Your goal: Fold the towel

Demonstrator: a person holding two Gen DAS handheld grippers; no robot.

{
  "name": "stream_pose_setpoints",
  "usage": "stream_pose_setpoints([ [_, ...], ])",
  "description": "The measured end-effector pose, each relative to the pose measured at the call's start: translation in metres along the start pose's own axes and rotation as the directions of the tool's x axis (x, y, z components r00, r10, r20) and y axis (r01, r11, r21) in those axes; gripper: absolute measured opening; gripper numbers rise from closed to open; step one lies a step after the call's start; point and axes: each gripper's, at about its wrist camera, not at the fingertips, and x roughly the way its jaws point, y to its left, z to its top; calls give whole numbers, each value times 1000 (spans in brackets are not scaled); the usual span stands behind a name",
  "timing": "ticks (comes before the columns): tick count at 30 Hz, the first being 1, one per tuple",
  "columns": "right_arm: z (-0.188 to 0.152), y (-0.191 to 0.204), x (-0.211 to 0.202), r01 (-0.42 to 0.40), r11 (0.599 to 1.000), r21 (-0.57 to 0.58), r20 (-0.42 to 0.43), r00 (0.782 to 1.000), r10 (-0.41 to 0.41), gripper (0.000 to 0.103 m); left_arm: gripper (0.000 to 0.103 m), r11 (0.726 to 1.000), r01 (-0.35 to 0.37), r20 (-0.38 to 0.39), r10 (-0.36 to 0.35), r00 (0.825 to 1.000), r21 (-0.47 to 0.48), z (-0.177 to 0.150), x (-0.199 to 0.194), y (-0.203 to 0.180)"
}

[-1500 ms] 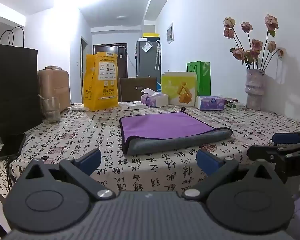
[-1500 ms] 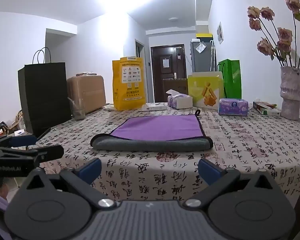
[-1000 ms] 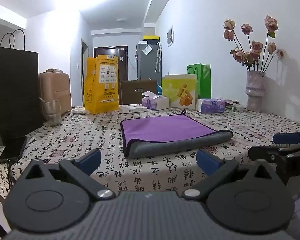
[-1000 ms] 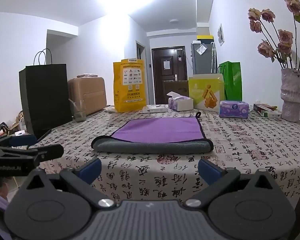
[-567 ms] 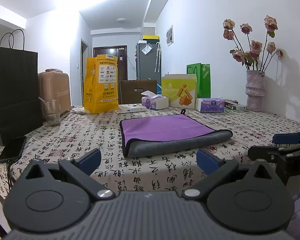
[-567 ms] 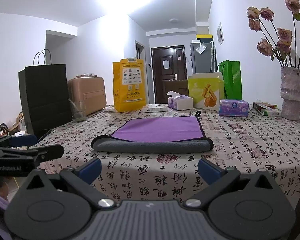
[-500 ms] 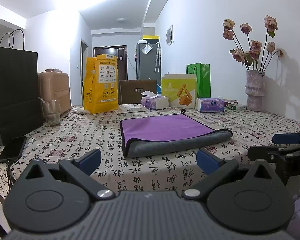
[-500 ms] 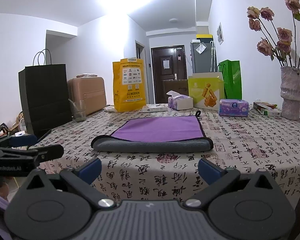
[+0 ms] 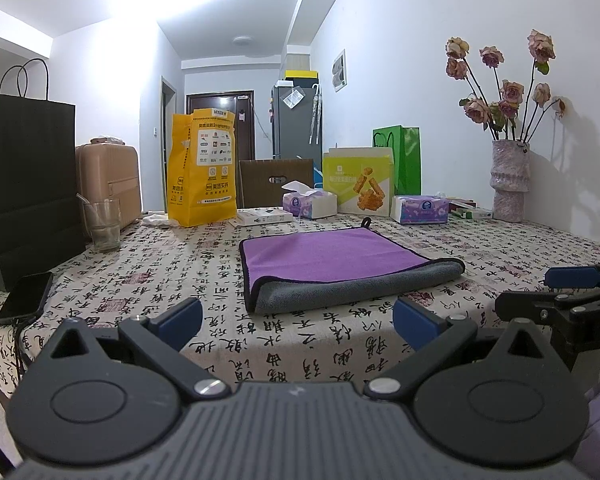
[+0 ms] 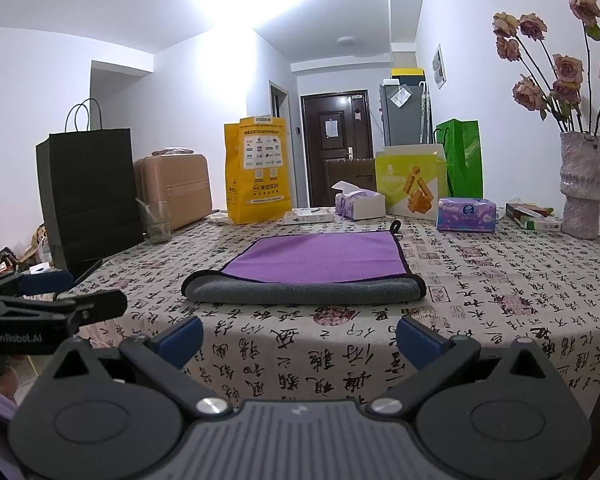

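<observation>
A purple towel with a grey underside [image 9: 336, 260] lies folded on the table, its grey fold edge toward me; it also shows in the right wrist view [image 10: 316, 264]. My left gripper [image 9: 298, 320] is open and empty, held back from the table's near edge, short of the towel. My right gripper [image 10: 300, 336] is open and empty, also off the near edge. Each gripper shows in the other's view: the right one at the left wrist view's right side [image 9: 560, 292], the left one at the right wrist view's left side [image 10: 48, 300].
The table has a calligraphy-print cloth [image 9: 300, 344]. A phone [image 9: 26, 298], glass [image 9: 102, 224] and black paper bag [image 9: 24, 184] stand at the left. A yellow bag [image 9: 202, 174], tissue boxes [image 9: 420, 209] and a flower vase [image 9: 510, 180] line the back and right.
</observation>
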Motion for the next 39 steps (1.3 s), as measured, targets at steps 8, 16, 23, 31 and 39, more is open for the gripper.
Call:
stream_pose_setpoints([
  [8,-1,0,0,0,1000,2,-2,1000,0,103,103,1000,0,-1,0,1000,0,0,0,0],
  [16,-1,0,2,-3,1000,7,-6,1000,3,103,103,1000,0,0,0,1000,0,0,0,0],
  [23,-1,0,2,-2,1000,8,-6,1000,2,103,103,1000,0,-1,0,1000,0,0,0,0],
  [31,-1,0,2,-2,1000,7,-6,1000,2,103,103,1000,0,-2,0,1000,0,0,0,0],
  [39,-1,1,2,-2,1000,7,-7,1000,2,103,103,1000,0,-2,0,1000,1,0,0,0],
])
